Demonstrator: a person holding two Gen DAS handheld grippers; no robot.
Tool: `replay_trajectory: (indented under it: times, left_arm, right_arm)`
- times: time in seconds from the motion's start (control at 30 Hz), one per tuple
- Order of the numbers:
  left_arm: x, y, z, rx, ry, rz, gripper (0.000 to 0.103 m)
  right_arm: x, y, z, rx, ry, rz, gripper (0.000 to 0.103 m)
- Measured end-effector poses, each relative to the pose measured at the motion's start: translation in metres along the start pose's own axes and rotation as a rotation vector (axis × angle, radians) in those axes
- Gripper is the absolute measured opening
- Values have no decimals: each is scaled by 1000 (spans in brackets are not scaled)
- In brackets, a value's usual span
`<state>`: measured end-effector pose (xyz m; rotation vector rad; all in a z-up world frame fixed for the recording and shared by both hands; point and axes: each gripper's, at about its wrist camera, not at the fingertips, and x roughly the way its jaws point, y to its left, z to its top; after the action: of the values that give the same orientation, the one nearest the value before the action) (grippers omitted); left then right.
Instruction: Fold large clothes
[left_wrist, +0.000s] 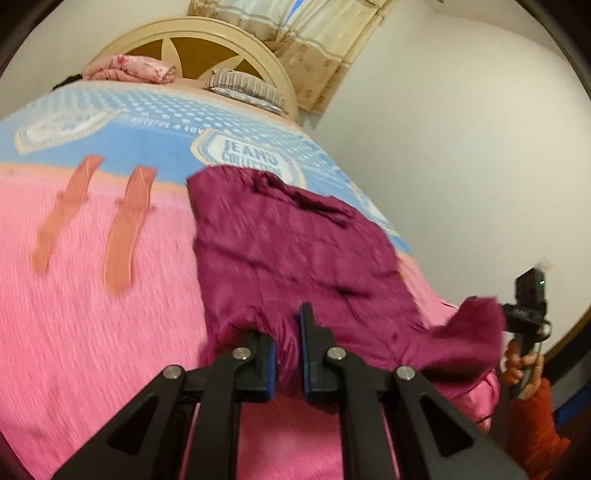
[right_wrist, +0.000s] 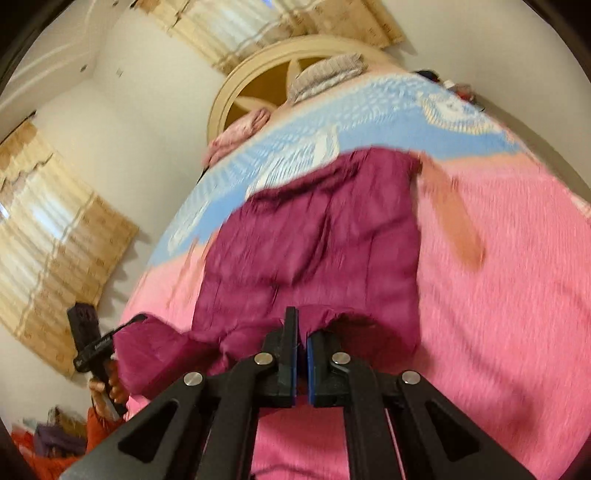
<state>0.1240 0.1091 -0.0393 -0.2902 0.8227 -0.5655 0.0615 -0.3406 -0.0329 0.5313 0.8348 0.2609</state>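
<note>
Magenta garment (left_wrist: 295, 251) on pink-and-blue dotted bedspread (left_wrist: 92, 295); orange sleeve (left_wrist: 535, 417).

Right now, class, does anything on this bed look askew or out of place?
The maroon garment looks askew: it lies crumpled near one edge of the pink bedspread, its far end bunched over the blue blanket. The left gripper and right gripper each pinch its near edge.

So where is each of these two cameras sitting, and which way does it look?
Left wrist: rides on the left tool, looking along its fingers over the maroon garment toward the headboard; the right hand shows at the right.
Right wrist: rides on the right tool, facing the same way; the left hand shows at the left.
Shared: garment, pink-and-blue bedspread, headboard, curtains.
</note>
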Motion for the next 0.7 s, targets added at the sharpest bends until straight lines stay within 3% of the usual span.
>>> replay_trajectory:
  times: [0.23,0.4,0.43,0.47,0.5,0.53,0.57,0.63,0.7]
  left_arm:
    - [80,35,59,-166,115,79,20]
    - [110,74,84,-310,159,12,35]
    - [107,82,88,-332,146,-16,45]
    - [102,88,91,-342,119,-24,65]
    - [92,92,94,-340,71,-13,75]
    - [82,94,97,-330,22,3,90]
    - [72,96,99,-311,-21,19,98]
    - [55,95,100,-246,-67,25,100]
    - [49,90,97,-170,-64,26,100]
  right_arm:
    - [72,-42,73,145,-33,-81,3]
    - [121,-83,93,291,21,-93,5]
    - [128,-91,95,333,40,-61,6]
    - [131,-97,96,361,46,-25,10]
    - [132,-104,97,391,49,28,15]
    - [129,-105,96,401,42,63,32]
    - [122,-107,97,412,21,108,60]
    - [99,-107,95,404,-71,147,84]
    - [75,-100,98,345,-147,127,85]
